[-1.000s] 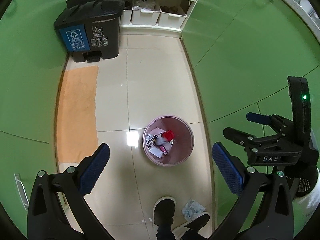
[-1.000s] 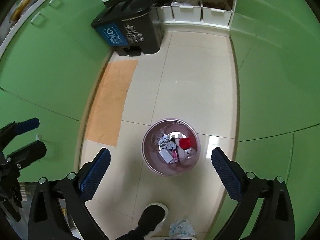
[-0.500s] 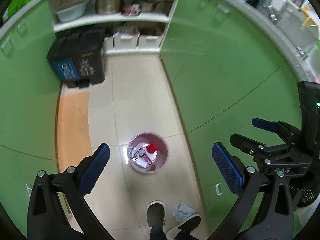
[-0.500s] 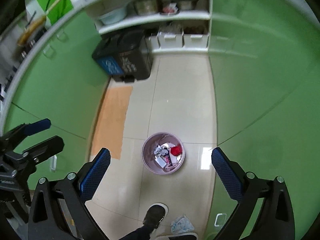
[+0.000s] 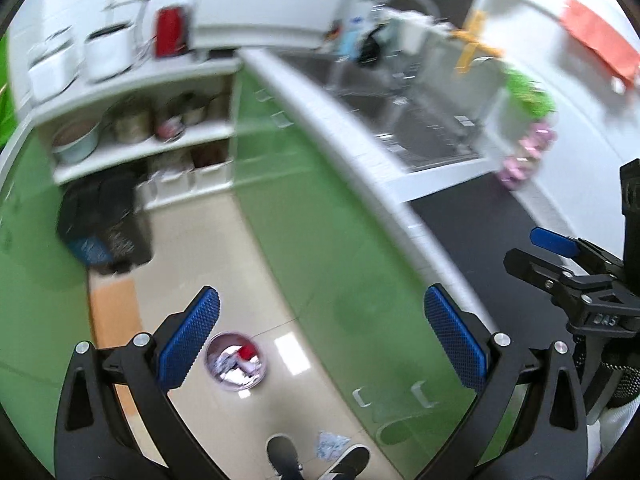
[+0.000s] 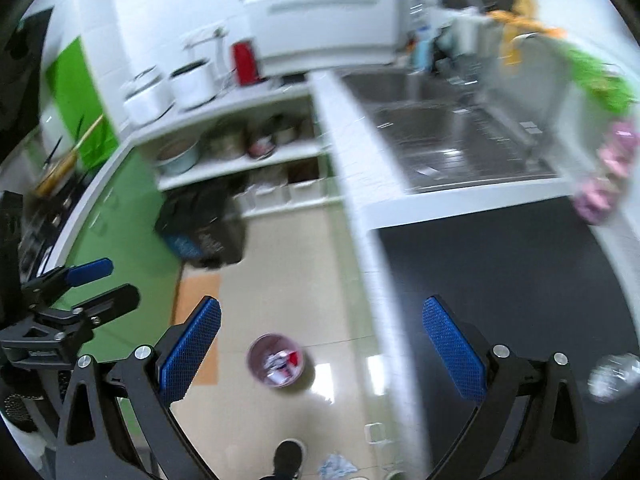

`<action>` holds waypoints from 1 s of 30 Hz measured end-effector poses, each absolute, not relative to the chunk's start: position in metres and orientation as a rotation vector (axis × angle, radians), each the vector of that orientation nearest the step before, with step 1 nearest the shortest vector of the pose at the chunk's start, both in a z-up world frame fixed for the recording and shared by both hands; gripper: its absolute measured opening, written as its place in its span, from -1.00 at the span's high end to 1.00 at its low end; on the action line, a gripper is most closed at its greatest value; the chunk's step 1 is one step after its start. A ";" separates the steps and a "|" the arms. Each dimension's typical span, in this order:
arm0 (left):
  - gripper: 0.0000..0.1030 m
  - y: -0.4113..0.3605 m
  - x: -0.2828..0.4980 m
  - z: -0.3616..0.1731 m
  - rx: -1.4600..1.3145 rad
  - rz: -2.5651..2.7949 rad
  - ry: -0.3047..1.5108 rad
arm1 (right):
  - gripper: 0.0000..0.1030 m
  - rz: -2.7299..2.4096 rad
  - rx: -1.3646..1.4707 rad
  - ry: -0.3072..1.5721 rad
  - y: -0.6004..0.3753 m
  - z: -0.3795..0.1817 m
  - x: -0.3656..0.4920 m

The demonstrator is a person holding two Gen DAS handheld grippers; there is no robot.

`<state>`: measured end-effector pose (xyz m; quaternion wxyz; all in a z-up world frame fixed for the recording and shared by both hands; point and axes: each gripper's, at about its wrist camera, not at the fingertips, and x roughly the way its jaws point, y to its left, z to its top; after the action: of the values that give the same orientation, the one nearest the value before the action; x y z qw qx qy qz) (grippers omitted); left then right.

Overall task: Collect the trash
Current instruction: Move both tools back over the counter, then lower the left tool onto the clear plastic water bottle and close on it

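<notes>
A small pink bin [image 5: 235, 367] holding mixed trash stands on the tiled floor far below; it also shows in the right wrist view [image 6: 276, 365]. A crumpled tissue [image 5: 330, 451] lies on the floor by the person's shoes, and shows in the right wrist view [image 6: 336, 467] too. A crumpled clear plastic item [image 6: 614, 376] lies on the dark countertop [image 6: 500, 272] at the right. My left gripper [image 5: 320, 336] is open and empty, high above the floor. My right gripper [image 6: 320, 340] is open and empty, at counter height.
Green cabinets [image 5: 320, 248] line both sides of the narrow floor. A black pedal bin [image 5: 104, 228] stands at the far end under white shelves [image 5: 140, 152]. A steel sink [image 6: 452, 140] sits in the counter. An orange mat [image 5: 114, 312] lies by the left cabinets.
Both grippers have risen far above the floor and tilted up; the pink bin looks much smaller and the countertop and sink have come into view. Both stay open.
</notes>
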<state>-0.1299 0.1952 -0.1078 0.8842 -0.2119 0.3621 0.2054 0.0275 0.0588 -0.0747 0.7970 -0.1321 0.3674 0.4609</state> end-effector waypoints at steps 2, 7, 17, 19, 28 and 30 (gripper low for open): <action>-0.95 0.170 -0.110 -0.089 -0.401 0.365 0.743 | -0.88 0.941 -0.257 0.772 0.031 -0.062 0.037; -0.95 0.119 -0.065 -0.066 -0.329 0.228 0.735 | -0.88 0.810 -0.179 0.747 -0.048 -0.043 0.066; -0.95 0.012 0.026 -0.048 -0.212 -0.014 0.761 | -0.88 0.585 -0.058 0.754 -0.182 -0.041 0.107; -0.95 -0.007 0.045 -0.051 -0.191 -0.055 0.773 | -0.88 0.546 -0.035 0.766 -0.204 -0.047 0.115; -0.95 -0.076 0.121 -0.081 -0.109 -0.176 0.851 | -0.88 0.442 0.002 0.849 -0.275 -0.079 0.148; -0.95 -0.089 0.139 -0.090 -0.100 -0.196 0.876 | -0.88 0.435 0.004 0.861 -0.279 -0.084 0.152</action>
<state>0.1392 -0.0891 -0.0900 0.8998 -0.0484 0.4231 -0.0949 0.1523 -0.2789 -0.0844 0.8859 0.0019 0.4142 0.2090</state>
